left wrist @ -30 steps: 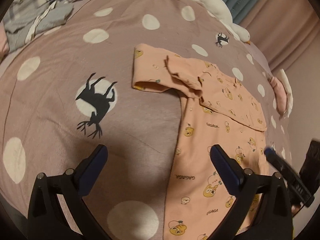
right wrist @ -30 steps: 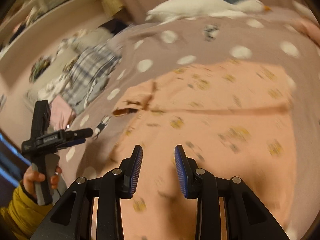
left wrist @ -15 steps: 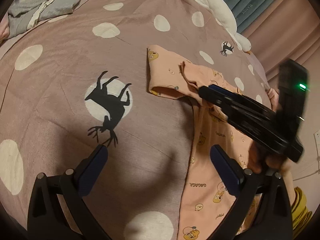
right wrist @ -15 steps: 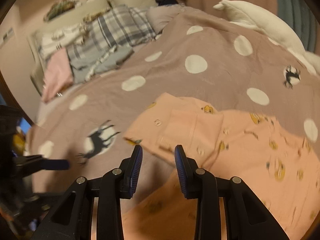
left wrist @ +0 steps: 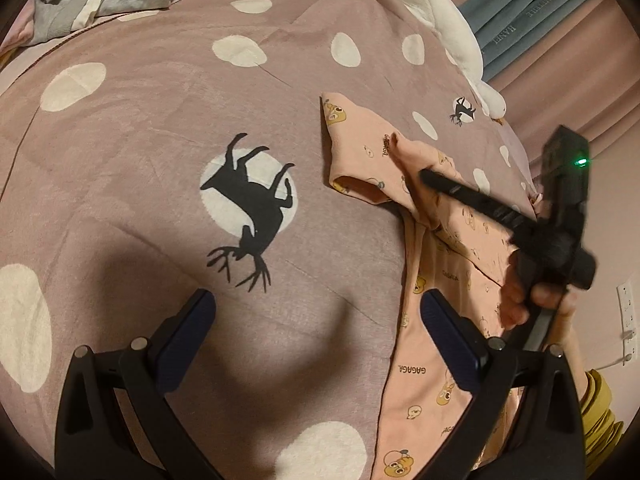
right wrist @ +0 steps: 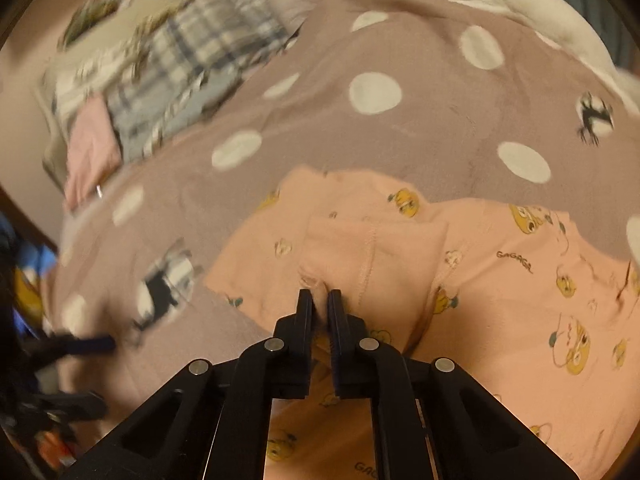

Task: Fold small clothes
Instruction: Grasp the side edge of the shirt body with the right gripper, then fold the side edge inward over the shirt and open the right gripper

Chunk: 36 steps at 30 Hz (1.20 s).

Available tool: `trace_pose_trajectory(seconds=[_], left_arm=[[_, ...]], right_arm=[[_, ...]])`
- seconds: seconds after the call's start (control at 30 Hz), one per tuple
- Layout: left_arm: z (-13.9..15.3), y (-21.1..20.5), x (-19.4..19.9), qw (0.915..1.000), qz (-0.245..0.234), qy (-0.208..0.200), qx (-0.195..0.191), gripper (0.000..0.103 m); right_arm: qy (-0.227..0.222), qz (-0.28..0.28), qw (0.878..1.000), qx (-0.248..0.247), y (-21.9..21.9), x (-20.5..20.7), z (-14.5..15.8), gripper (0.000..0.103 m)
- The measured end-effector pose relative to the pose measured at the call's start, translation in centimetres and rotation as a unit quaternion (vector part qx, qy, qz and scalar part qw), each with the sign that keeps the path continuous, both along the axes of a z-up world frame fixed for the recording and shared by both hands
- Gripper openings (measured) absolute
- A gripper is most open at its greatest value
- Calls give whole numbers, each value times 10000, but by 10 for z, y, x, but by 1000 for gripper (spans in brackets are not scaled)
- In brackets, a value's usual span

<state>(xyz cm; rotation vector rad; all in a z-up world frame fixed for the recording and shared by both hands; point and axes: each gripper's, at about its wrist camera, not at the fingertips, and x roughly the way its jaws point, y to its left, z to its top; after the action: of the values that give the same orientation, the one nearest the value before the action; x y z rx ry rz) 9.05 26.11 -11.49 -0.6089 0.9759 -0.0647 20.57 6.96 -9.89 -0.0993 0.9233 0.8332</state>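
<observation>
Peach cotton baby top with yellow cartoon prints (right wrist: 500,280), lying flat on my mauve polka-dot bedspread (left wrist: 160,120), looks light, limp and prone to sagging, so my right gripper (right wrist: 321,300) pinches its folded sleeve edge while my left gripper (left wrist: 316,320) hangs spread wide nearby.

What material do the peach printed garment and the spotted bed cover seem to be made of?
Peach garment: probably soft cotton knit, matte; it bunches into soft folds where the right gripper pinches it, and a stitched seam shows.
Bed cover: seemingly brushed fleece or flannel, matte; its surface looks slightly fuzzy with shallow creases. Neither fibre can be confirmed.
</observation>
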Motion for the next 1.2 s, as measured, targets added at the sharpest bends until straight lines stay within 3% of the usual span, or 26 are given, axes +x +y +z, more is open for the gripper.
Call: trace_pose_trajectory(seconds=[0.1, 0.23, 0.33, 0.43, 0.6, 0.73, 0.9, 1.1, 1.2], left_arm=[[2, 2, -1, 10000, 21, -5, 4, 102], [7, -1, -3, 10000, 17, -33, 31, 102], [10, -5, -3, 10000, -20, -31, 46, 102], [11, -10, -1, 9999, -86, -15, 75, 102], [12, -22, 9, 9996, -242, 15, 160, 102], [13, -32, 14, 9991, -347, 36, 231, 102], [13, -48, 23, 9983, -487, 61, 319, 102], [19, -71, 45, 9958, -768, 3, 500, 102], [24, -83, 62, 9937, -937, -63, 606, 102]], right_arm=[[87, -204, 9963, 834, -22, 5, 31, 8], [10, -583, 9822, 1787, -67, 12, 79, 8], [-219, -843, 9701, 2263, -104, 9, 106, 9], [-442, -1168, 9614, 2454, -141, 4, 115, 9], [-331, -1872, 9507, 2451, -205, 9, 84, 8], [10, -2576, 9296, 2635, -260, 14, 42, 9], [219, -3031, 9048, 2983, -302, 8, 16, 9], [538, -3489, 8937, 2770, -323, 2, -14, 9], [940, -3680, 8973, 2251, -328, 6, -30, 11]])
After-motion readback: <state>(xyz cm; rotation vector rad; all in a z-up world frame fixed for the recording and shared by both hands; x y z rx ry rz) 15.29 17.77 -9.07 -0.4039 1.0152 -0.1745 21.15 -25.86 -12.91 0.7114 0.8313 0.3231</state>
